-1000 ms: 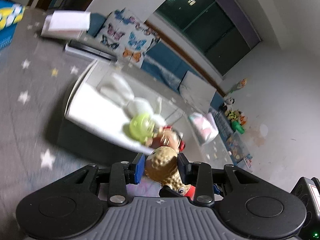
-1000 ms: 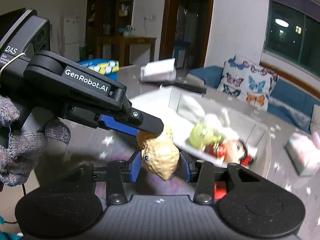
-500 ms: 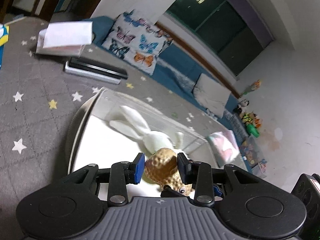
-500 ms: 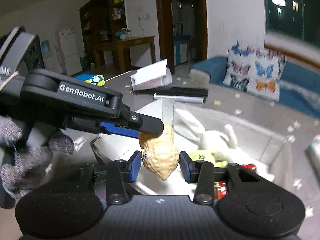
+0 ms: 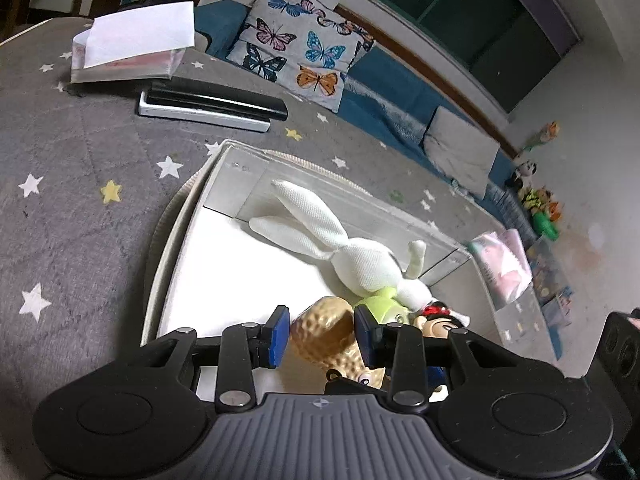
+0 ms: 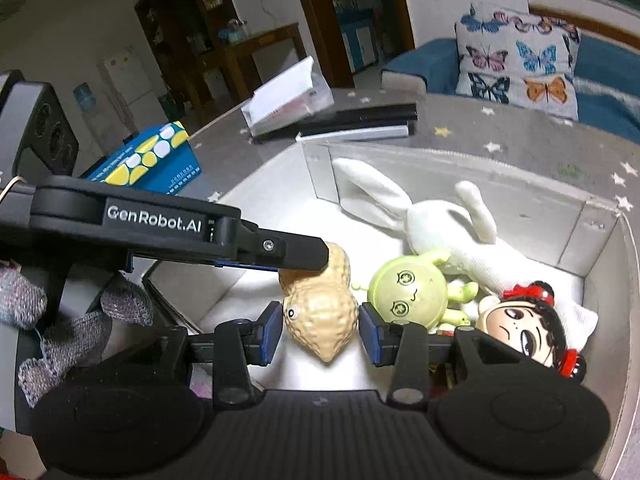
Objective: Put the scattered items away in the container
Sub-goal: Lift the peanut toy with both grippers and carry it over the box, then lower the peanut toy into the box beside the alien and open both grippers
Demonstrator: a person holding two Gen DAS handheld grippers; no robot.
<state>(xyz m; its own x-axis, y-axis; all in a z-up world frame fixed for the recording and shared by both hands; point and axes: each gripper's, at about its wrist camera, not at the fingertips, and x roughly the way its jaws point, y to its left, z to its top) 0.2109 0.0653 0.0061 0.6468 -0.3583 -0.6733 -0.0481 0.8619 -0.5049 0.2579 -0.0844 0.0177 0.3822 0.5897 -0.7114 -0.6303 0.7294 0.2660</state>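
A tan peanut toy with a small eye hangs over the near end of a clear-walled container with a white floor. My right gripper is shut on its lower lobe, a blue pad on each side. My left gripper is shut on the same peanut toy; in the right wrist view its black finger rests on the upper lobe. Inside the container lie a white rabbit plush, a green round-headed toy and a black-haired doll with red bows.
The container stands on a grey carpet with stars. Beyond it lie a black and white flat box, a white paper pack and a butterfly cushion. A blue and yellow box sits to the left. A gloved hand holds the left gripper.
Both grippers have carried the peanut toy together over the container and lower, tipping downward. The toys inside now lie right beside the peanut. The grip on it has not changed.
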